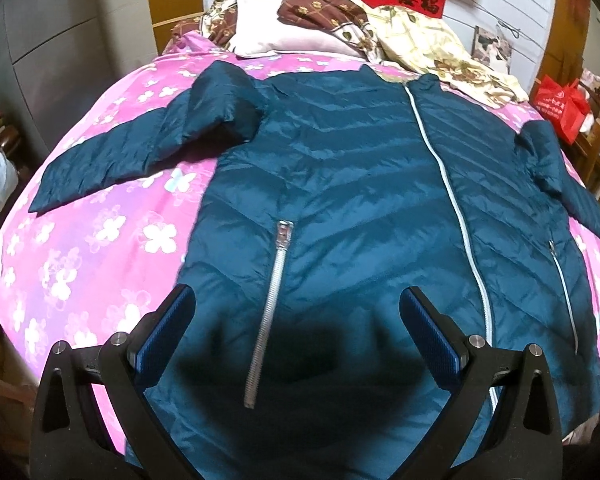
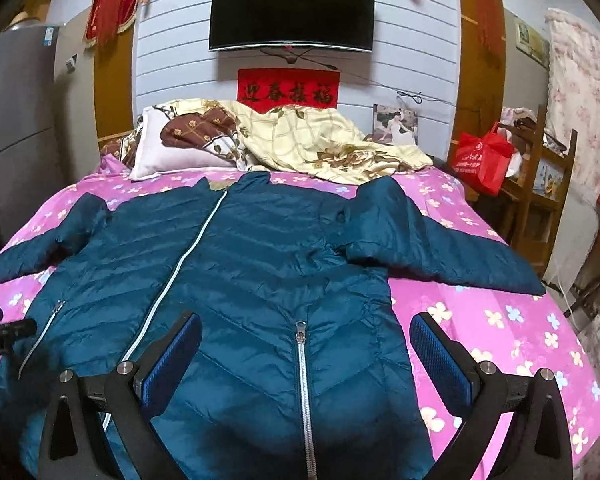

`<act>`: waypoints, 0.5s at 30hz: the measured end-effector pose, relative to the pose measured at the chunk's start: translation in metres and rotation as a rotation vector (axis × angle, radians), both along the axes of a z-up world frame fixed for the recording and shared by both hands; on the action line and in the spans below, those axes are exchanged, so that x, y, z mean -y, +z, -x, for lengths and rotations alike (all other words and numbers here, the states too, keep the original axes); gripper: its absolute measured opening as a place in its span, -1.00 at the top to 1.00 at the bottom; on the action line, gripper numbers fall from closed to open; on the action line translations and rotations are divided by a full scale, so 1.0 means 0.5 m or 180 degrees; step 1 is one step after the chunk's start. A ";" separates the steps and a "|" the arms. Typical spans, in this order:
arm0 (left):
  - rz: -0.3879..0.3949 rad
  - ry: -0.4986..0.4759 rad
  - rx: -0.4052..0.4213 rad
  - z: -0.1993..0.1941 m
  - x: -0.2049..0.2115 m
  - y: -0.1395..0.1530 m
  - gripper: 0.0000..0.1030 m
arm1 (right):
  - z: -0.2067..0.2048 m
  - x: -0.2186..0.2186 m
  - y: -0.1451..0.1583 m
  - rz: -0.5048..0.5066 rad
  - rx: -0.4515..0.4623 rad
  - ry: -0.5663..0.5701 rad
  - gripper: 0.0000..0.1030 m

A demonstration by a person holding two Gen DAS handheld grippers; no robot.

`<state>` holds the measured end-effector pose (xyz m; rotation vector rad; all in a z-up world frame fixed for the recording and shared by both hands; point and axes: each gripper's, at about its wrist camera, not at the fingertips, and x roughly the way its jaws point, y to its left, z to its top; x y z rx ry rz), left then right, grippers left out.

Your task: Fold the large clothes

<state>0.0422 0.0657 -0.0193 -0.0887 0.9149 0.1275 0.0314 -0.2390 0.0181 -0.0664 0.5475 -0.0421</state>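
A dark teal quilted down jacket lies flat, front up and zipped, on a bed with a pink flowered cover. Both sleeves are spread out to the sides. My left gripper is open and empty, hovering over the jacket's lower left part, near a silver pocket zipper. In the right wrist view the jacket fills the middle. My right gripper is open and empty over its lower right part, above the other pocket zipper. The right sleeve stretches over the pink cover.
A pillow and a crumpled cream flowered quilt lie at the head of the bed. A TV hangs on the wall above. A red bag sits on a wooden shelf to the right. A grey cabinet stands at left.
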 end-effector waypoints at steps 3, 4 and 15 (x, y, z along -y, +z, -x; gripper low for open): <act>-0.0021 0.0018 0.0059 0.000 -0.010 0.003 -0.99 | -0.002 0.003 0.000 -0.0041 0.0014 -0.0007 -1.00; -0.0047 0.0032 0.0067 0.001 -0.012 0.003 -0.99 | -0.003 0.005 0.000 -0.0064 0.0018 -0.0009 -1.00; -0.0049 -0.0007 0.0083 0.007 -0.003 0.010 -0.99 | 0.004 0.023 0.002 -0.0148 0.0020 -0.0063 -1.00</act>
